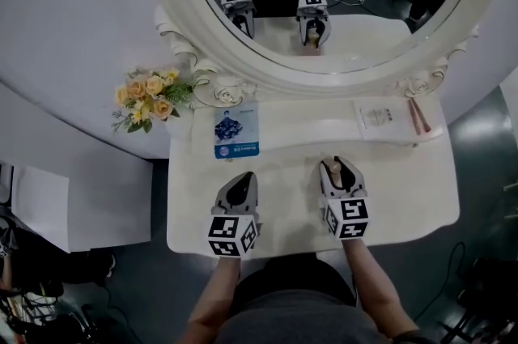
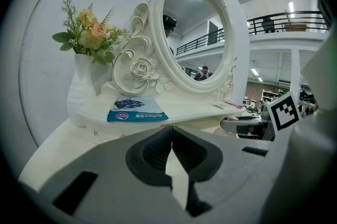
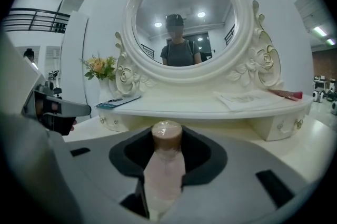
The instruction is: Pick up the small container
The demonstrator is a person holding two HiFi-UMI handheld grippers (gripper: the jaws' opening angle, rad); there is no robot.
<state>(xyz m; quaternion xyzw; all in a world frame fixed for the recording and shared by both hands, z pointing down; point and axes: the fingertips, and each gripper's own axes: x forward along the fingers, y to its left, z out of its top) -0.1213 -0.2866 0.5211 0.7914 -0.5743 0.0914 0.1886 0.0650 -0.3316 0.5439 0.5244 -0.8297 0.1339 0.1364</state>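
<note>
The right gripper [image 1: 337,167] pinches the small brown-capped container [image 3: 166,162] between its jaws over the white dressing table [image 1: 405,193] (whether it has cleared the tabletop cannot be told), while the left gripper [image 1: 241,185] rests pressed together, empty.

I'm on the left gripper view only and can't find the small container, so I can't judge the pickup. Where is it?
Observer: The small container stands between the jaws of the right tool, which grip its sides.
Operator: What does it look like?
Observer: A pale pinkish body under a brown cap.
Operator: What lies at the right end of the shelf?
Observer: A white leaflet with a slim red item beside it.
</note>
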